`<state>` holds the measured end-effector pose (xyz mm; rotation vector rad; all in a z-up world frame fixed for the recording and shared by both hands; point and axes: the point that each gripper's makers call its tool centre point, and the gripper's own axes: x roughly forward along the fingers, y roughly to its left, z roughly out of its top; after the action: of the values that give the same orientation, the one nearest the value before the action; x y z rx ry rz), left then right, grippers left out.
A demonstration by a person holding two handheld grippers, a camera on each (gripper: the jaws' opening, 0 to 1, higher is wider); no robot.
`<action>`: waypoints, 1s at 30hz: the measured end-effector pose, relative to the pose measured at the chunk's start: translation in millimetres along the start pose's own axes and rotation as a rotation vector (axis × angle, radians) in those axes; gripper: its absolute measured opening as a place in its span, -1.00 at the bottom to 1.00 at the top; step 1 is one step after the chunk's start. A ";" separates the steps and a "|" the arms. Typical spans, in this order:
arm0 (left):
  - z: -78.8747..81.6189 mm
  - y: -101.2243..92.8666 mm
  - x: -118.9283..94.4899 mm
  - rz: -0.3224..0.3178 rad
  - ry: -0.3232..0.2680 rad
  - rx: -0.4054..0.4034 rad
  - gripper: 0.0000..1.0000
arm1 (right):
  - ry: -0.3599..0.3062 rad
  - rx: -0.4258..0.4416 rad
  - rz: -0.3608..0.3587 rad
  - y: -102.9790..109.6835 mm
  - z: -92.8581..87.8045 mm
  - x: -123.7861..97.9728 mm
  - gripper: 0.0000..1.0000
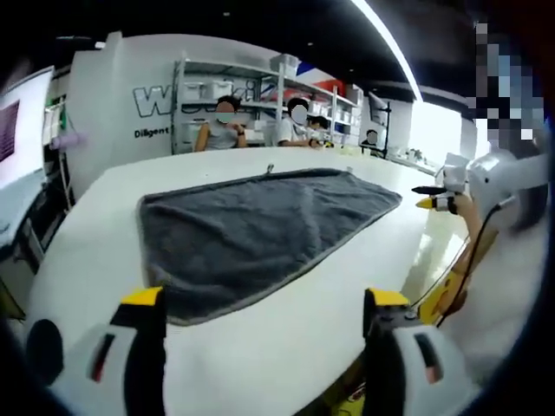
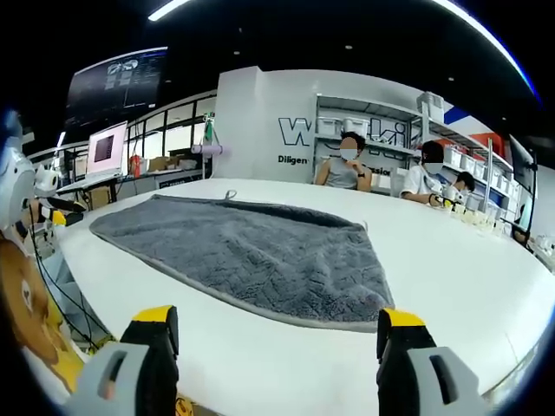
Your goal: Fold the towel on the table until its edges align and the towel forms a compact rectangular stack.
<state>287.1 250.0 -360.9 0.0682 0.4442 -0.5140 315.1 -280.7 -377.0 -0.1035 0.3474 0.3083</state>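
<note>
My left claw hangs over the near edge of the white tabletop, jaws spread wide with nothing between them. The grey towel lies flat and unfolded just beyond its tips, not touching them, its near hem a little past the left jaw. From here the towel's long axis runs left to right and slightly away, ending in a point at the far right.

My right claw is also wide and empty, held above the tabletop. The towel lies ahead of it, its nearest corner just beyond the right jaw; it stretches from there toward the far left. A small loop sticks out at its far edge. My other claw shows at the right of the left gripper view.
</note>
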 end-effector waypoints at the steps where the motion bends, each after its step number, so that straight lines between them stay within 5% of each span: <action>1: 0.0 0.0 -0.1 0.000 0.000 0.000 0.99 | 0.001 0.000 0.000 -0.2 -0.2 -0.1 0.99; 16: -5.7 10.1 -2.9 0.015 0.041 0.011 0.99 | 0.047 -0.034 -0.007 -9.1 -7.8 -4.4 0.99; 23: -9.4 22.0 -9.5 0.043 0.076 0.044 0.98 | 0.120 -0.196 -0.077 -30.7 -17.9 -12.3 0.99; 30: -10.0 27.9 -11.2 0.059 0.089 0.076 0.91 | 0.079 -0.208 -0.126 -46.9 -9.2 -19.1 0.96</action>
<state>288.1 281.2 -366.4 0.1771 0.5084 -0.4712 309.9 -331.8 -376.7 -0.3410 0.3852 0.2148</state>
